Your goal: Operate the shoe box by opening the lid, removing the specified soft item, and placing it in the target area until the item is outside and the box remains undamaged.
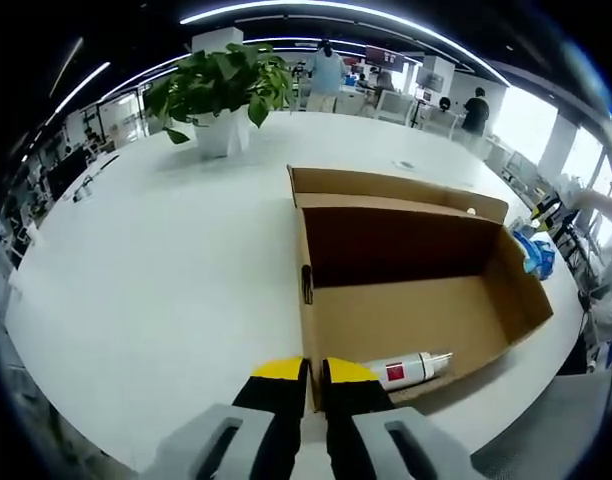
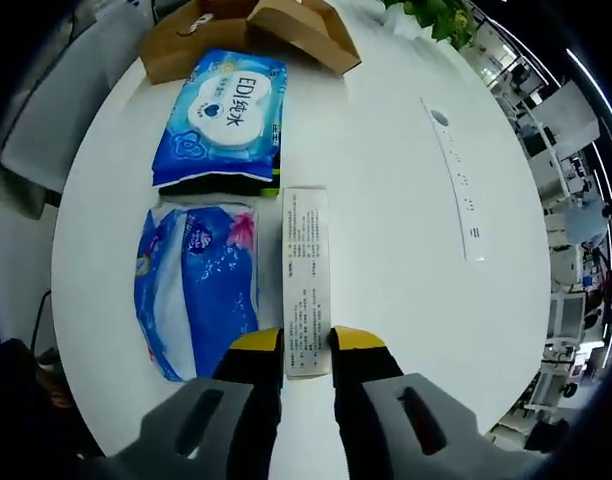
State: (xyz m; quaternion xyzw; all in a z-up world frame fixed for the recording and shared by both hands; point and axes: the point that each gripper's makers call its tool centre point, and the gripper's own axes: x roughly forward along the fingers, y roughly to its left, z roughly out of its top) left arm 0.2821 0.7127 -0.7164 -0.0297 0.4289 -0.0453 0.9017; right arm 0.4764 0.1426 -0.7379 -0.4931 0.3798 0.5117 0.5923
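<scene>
In the left gripper view, the left gripper [image 1: 314,372] has its yellow-tipped jaws set narrowly apart with nothing between them, poised at the near corner of the open cardboard shoe box [image 1: 338,322]; the box lies on the white table [image 1: 156,260], its lid flap [image 1: 386,186] folded back on the far side; a white bottle with a red label [image 1: 406,369] lies on its side inside the box against the near wall; a potted green plant [image 1: 222,92] stands far back on the table, well apart from the box

In the right gripper view, the right gripper [image 2: 307,342] clasps the near end of a long, narrow white printed carton [image 2: 306,270], which lies on the table; just to its left lies a blue soft tissue pack [image 2: 196,285]; beyond that sits a blue wet-wipes pack [image 2: 222,115]; part of the cardboard box shows at the table's far edge
</scene>
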